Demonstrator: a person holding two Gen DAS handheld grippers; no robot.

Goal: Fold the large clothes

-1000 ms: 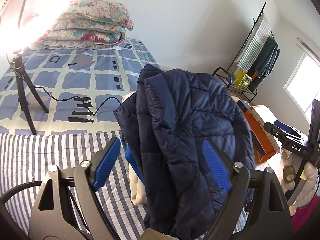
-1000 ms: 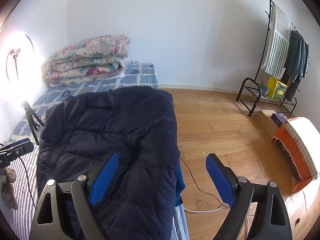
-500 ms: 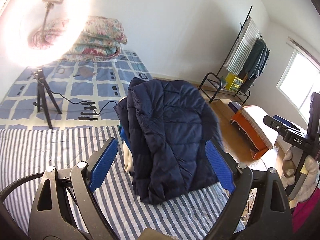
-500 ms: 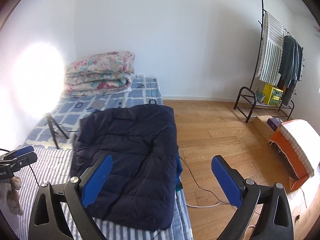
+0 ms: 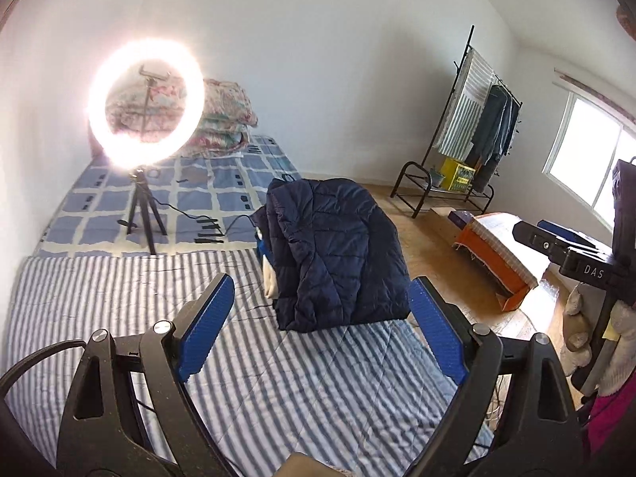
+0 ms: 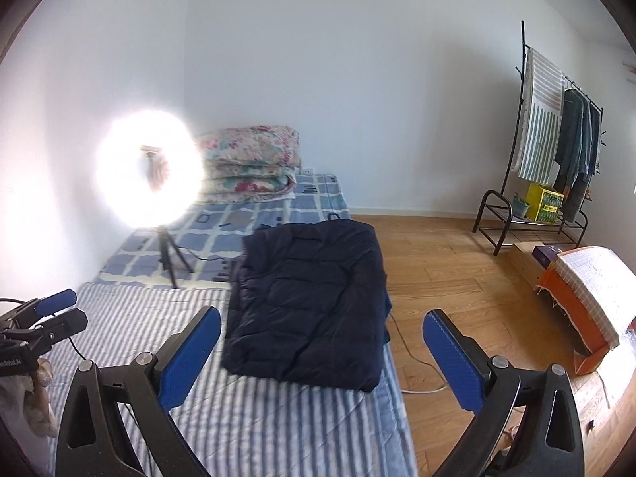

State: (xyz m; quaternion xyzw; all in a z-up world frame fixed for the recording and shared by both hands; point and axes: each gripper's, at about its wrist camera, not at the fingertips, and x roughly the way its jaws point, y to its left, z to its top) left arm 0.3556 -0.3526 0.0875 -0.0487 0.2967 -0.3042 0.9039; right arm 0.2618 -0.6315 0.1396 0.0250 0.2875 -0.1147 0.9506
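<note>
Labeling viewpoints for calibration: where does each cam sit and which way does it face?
Left wrist: on the left gripper, looking along the striped bed at the folded navy jacket; open jaws and the right gripper show.
Right wrist: on the right gripper, facing the jacket and floor; the left gripper shows.
Shared: jacket, ring light, clothes rack.

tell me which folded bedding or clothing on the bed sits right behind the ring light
The floral quilt, folded against the far wall behind the ring light. The navy puffer jacket instead lies nearer, at the bed's floor-side edge.
</note>
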